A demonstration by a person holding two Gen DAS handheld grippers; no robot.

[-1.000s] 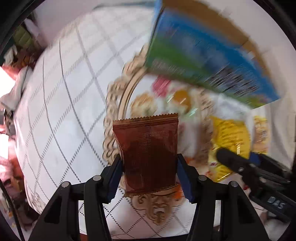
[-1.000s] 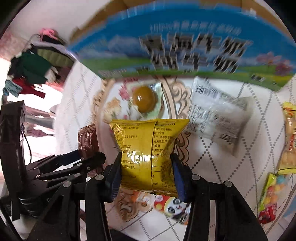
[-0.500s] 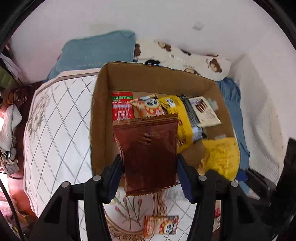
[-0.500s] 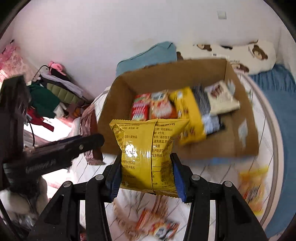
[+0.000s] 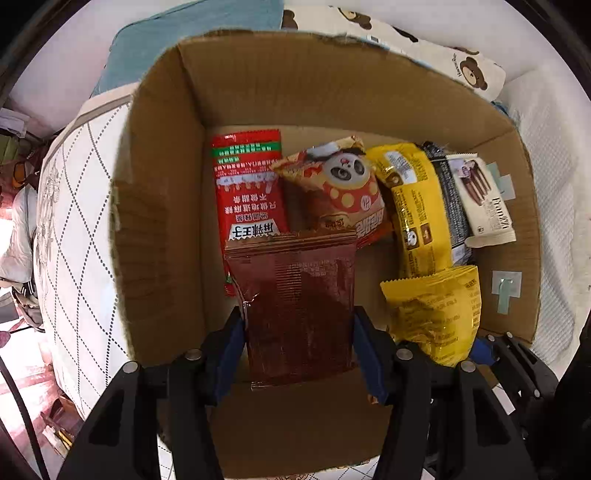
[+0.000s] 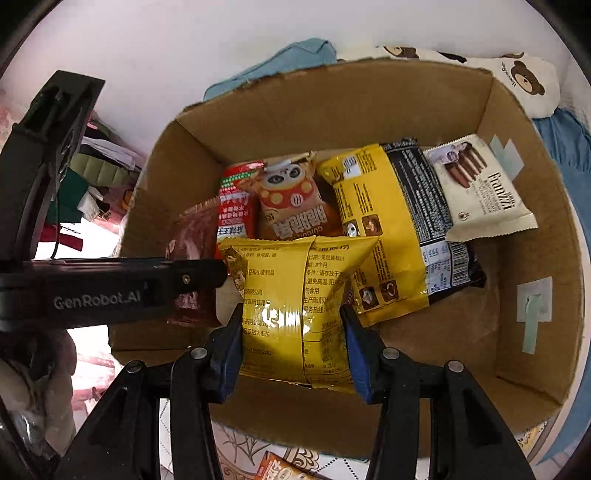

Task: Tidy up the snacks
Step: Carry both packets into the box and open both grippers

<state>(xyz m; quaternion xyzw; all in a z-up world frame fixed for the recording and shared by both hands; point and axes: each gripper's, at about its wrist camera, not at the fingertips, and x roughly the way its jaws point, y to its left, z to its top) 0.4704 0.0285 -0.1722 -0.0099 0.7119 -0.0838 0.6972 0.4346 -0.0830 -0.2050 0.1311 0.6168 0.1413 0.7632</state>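
Note:
My left gripper [image 5: 297, 332] is shut on a dark red snack packet [image 5: 295, 306] and holds it over the near end of an open cardboard box [image 5: 162, 221]. My right gripper [image 6: 291, 339] is shut on a yellow snack packet [image 6: 291, 295], also above the box's [image 6: 535, 258] near end. That yellow packet shows in the left wrist view [image 5: 436, 314] too. In the box lie a red packet [image 5: 247, 192], a panda packet [image 5: 340, 192], a long yellow packet [image 5: 417, 206], a black packet [image 6: 432, 221] and a cream biscuit-stick packet [image 6: 480, 199].
The box stands on a white quilted cloth with a diamond pattern [image 5: 74, 236]. Blue fabric [image 5: 192, 33] and a bear-print cushion [image 5: 461, 62] lie behind it. An orange snack packet [image 6: 280, 469] lies on the cloth in front of the box. Clothes are piled at the left [image 6: 92, 184].
Both grippers have risen from the tabletop with their packets and moved forward over the box. The box now fills both views, closer than half a second ago.

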